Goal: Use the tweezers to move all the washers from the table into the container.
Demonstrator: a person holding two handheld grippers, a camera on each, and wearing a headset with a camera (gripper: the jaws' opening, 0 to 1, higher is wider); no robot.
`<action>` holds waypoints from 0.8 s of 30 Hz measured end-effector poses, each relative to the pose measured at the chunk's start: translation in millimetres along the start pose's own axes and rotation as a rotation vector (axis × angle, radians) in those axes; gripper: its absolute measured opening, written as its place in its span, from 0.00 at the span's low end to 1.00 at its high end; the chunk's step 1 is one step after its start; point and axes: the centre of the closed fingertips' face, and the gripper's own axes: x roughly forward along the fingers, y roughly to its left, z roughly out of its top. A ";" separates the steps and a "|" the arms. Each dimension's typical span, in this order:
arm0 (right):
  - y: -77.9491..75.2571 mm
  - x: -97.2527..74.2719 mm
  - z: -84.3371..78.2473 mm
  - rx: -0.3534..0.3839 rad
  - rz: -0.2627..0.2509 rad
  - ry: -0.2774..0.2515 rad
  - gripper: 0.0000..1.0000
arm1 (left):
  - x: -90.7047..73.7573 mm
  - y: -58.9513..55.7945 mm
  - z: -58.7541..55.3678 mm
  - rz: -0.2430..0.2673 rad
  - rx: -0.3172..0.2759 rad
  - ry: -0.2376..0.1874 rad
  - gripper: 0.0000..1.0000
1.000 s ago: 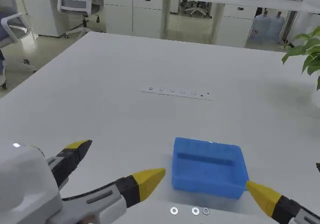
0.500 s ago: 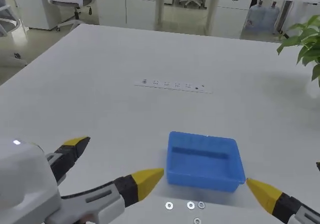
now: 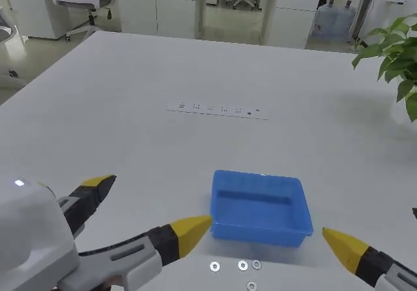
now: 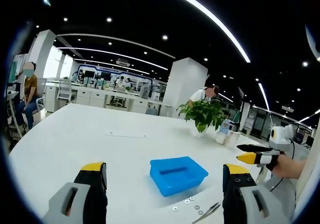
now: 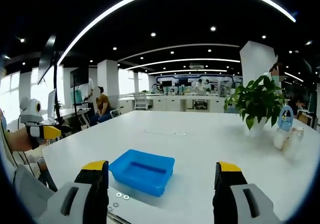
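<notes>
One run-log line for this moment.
left gripper open, empty | right gripper open, empty | washers on table by blue container | tweezers on table, ungrasped

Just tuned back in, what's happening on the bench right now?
A person holds the left gripper and right gripper open and empty above the white table. Four washers lie on the table just in front of the blue container, which looks empty. The tweezers lie on the table beside the washers, not yet picked up.

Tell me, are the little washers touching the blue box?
Apart. The head view shows a strip of bare white table between the washers and the front wall of the blue box.
</notes>
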 end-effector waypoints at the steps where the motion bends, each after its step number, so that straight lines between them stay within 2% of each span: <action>1: 0.6 0.1 -0.5 0.000 0.001 0.002 0.86 | -0.2 0.6 -0.4 0.002 -0.001 0.001 0.99; 24: -2.0 -1.7 -3.2 0.003 -0.003 0.006 0.86 | -1.5 1.1 1.7 0.006 -0.007 -0.009 0.99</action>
